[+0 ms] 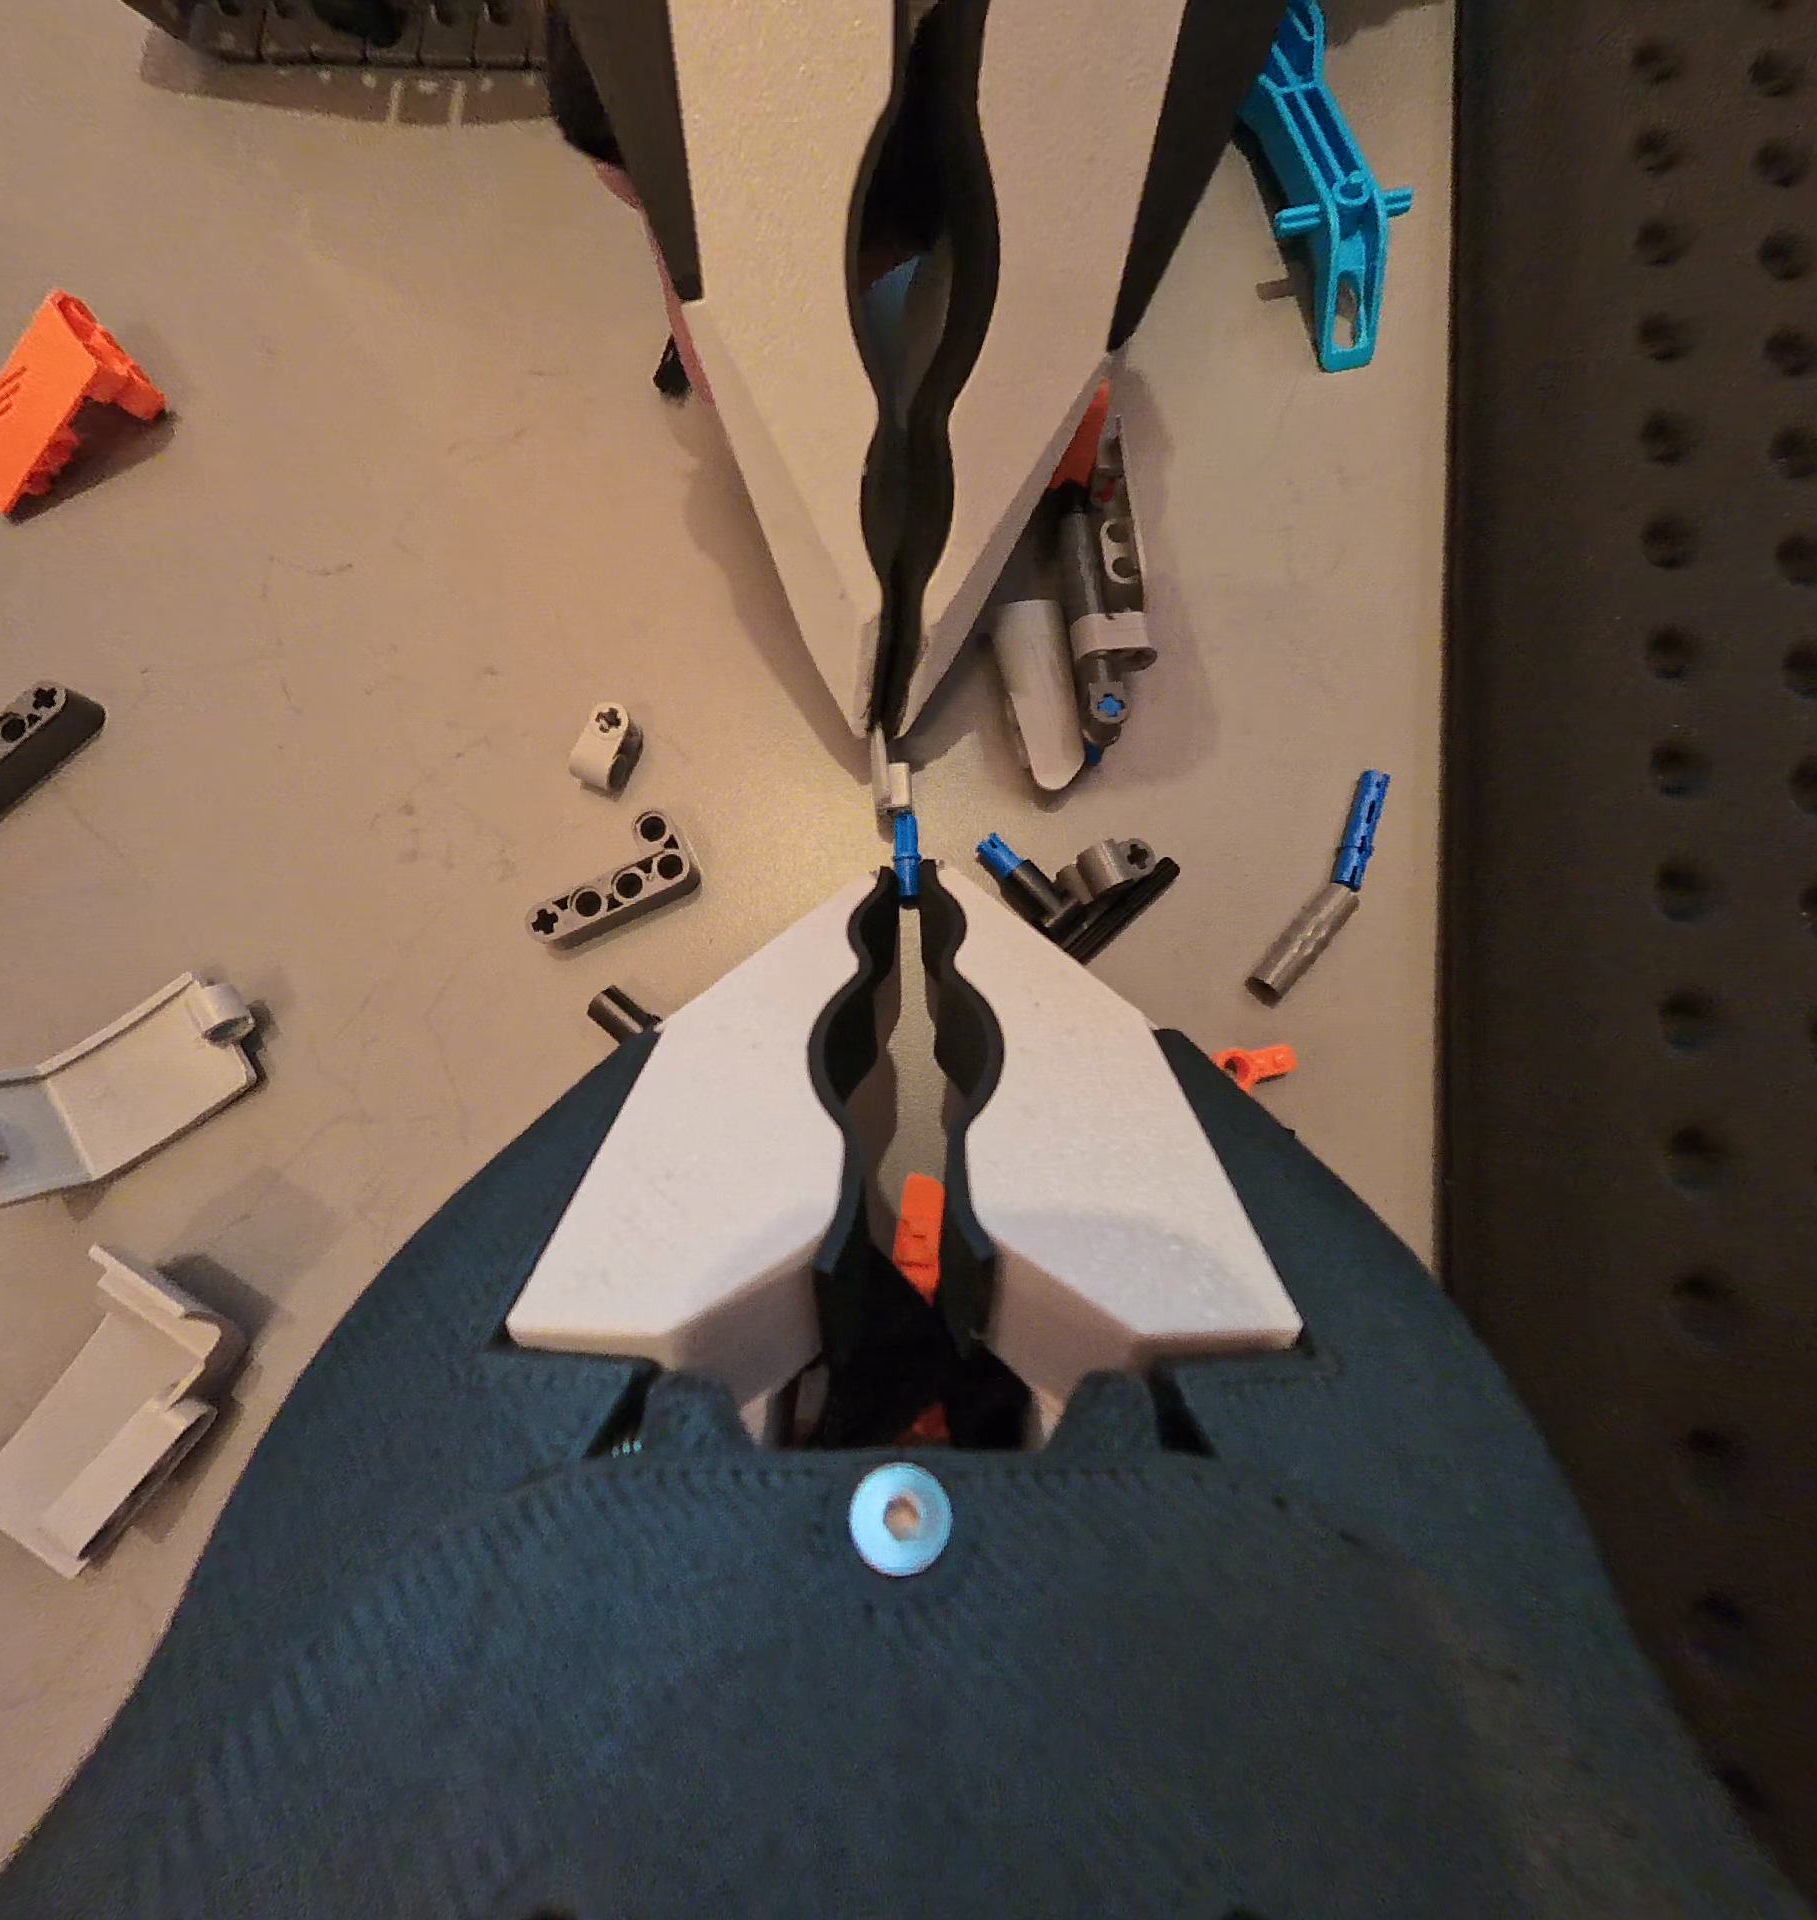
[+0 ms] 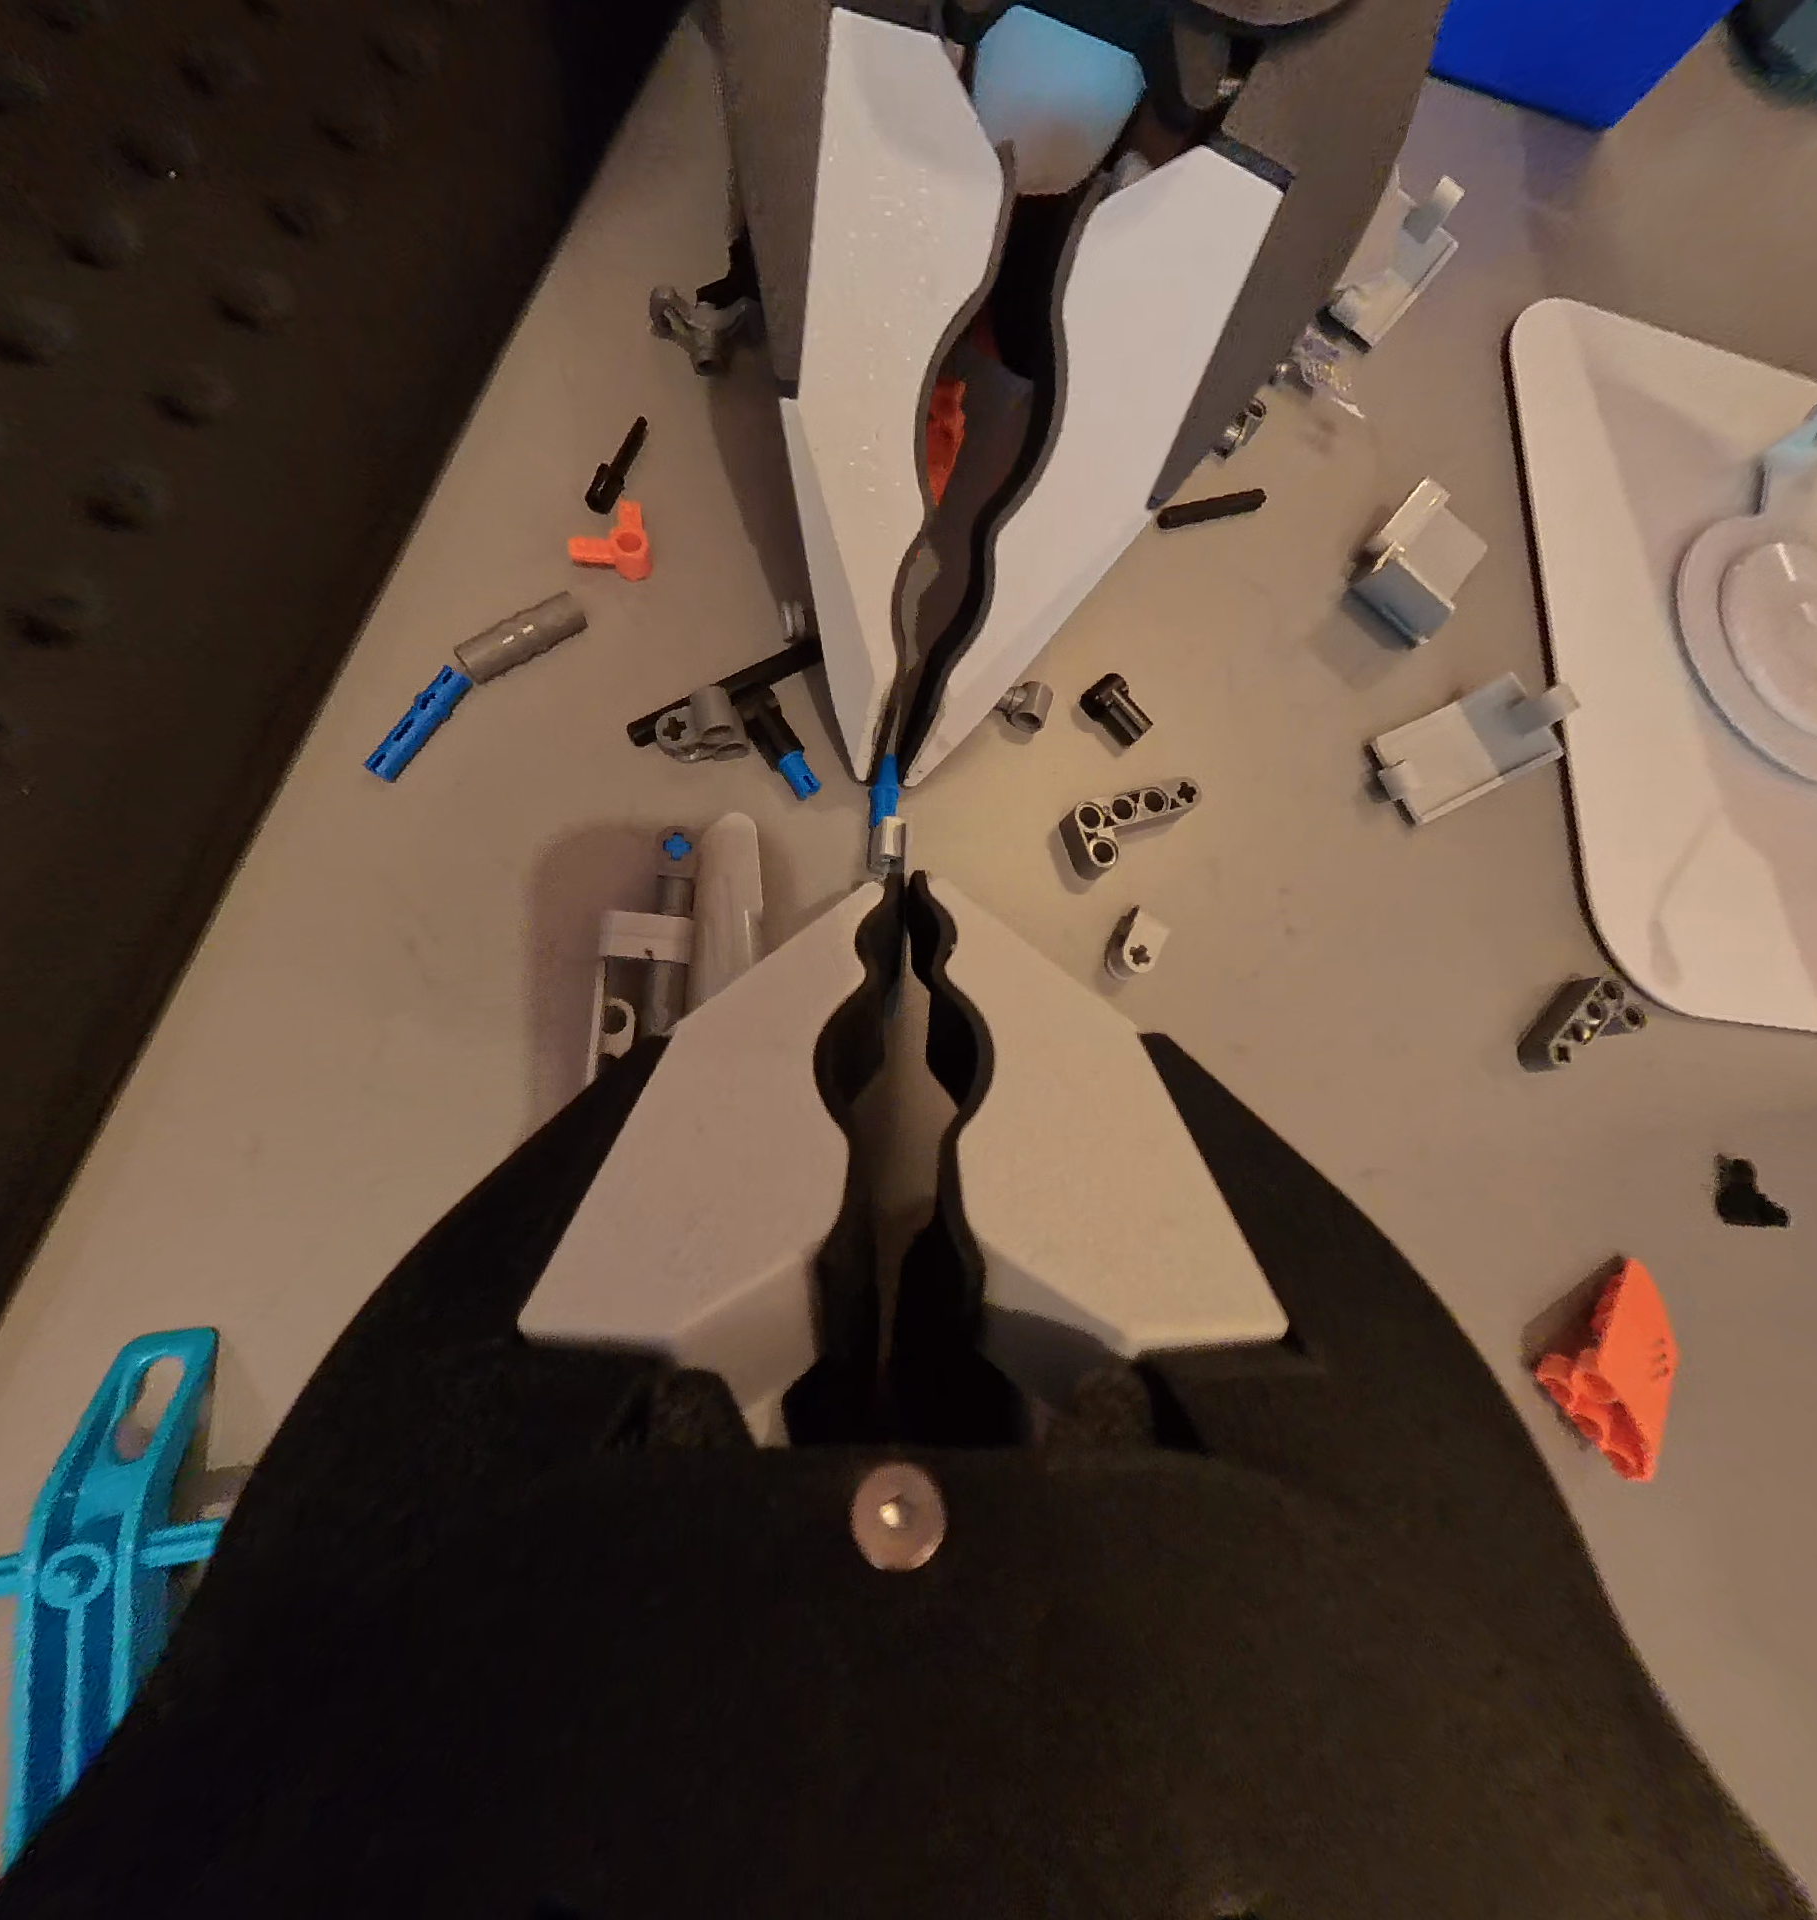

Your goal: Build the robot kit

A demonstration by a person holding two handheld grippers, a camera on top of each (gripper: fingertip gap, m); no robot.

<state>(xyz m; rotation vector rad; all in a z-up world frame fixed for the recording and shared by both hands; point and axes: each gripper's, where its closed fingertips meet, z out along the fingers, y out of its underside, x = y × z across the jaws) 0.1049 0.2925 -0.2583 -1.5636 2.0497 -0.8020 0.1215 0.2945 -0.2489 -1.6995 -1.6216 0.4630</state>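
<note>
Left wrist view shows your left gripper pinching a blue pin. At twelve o'clock, your right gripper pinches the grey connector touching it, above the tabletop.

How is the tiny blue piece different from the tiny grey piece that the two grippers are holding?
The blue pin is bright blue; the grey sleeve is pale grey. The blue pin is thin; the grey sleeve is fatter and stubby. The left gripper pinches the blue pin; the right gripper pinches the grey sleeve. Both are tiny, held at the tips of the jaws, and meet end to end.
</note>
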